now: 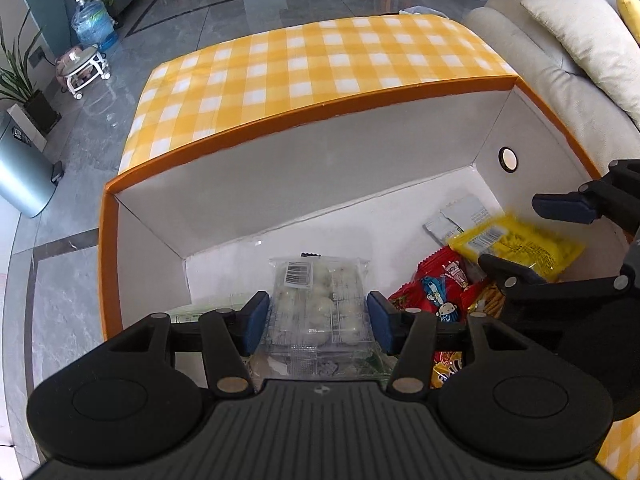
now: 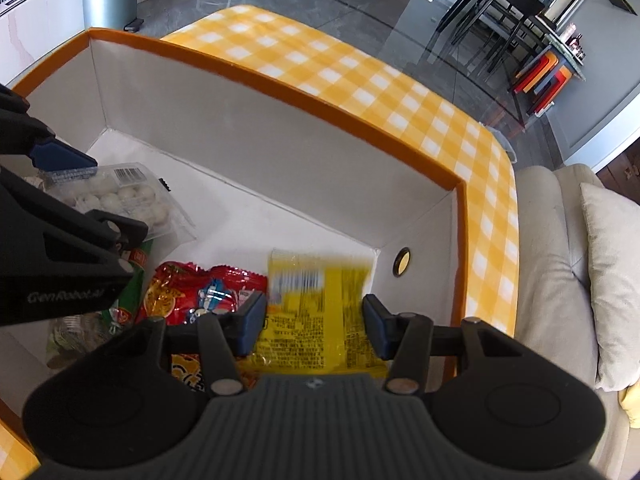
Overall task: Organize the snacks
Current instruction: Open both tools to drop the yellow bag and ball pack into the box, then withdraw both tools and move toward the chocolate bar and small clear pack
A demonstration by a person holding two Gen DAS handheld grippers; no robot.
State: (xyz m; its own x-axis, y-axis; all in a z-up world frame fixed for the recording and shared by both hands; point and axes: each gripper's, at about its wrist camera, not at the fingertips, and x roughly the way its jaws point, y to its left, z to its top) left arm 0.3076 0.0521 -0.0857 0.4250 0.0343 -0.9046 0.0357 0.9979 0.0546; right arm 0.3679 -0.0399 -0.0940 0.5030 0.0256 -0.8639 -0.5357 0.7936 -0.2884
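Note:
An orange-rimmed box (image 1: 280,184) with white inner walls stands on a yellow checked tablecloth (image 1: 320,60). My left gripper (image 1: 318,320) reaches down into the box. A clear pack of white balls (image 1: 316,292) lies between its blue pads, which stand at the pack's sides without squeezing it. To the right, my right gripper (image 1: 512,232) is shut on a yellow snack packet (image 1: 532,244). The right wrist view shows that yellow packet (image 2: 316,320) pinched between the pads of the right gripper (image 2: 316,326), its far end blurred. At the left of that view are the left gripper (image 2: 116,196) and the clear pack (image 2: 132,196).
Red snack packets (image 1: 440,288) lie on the box floor between the two grippers, beside a green pack (image 2: 132,276) and silver sachets (image 1: 460,216). The box's end wall has a round hole (image 2: 402,261). A beige sofa (image 2: 560,280) stands to the right, a grey bin (image 1: 20,176) on the floor.

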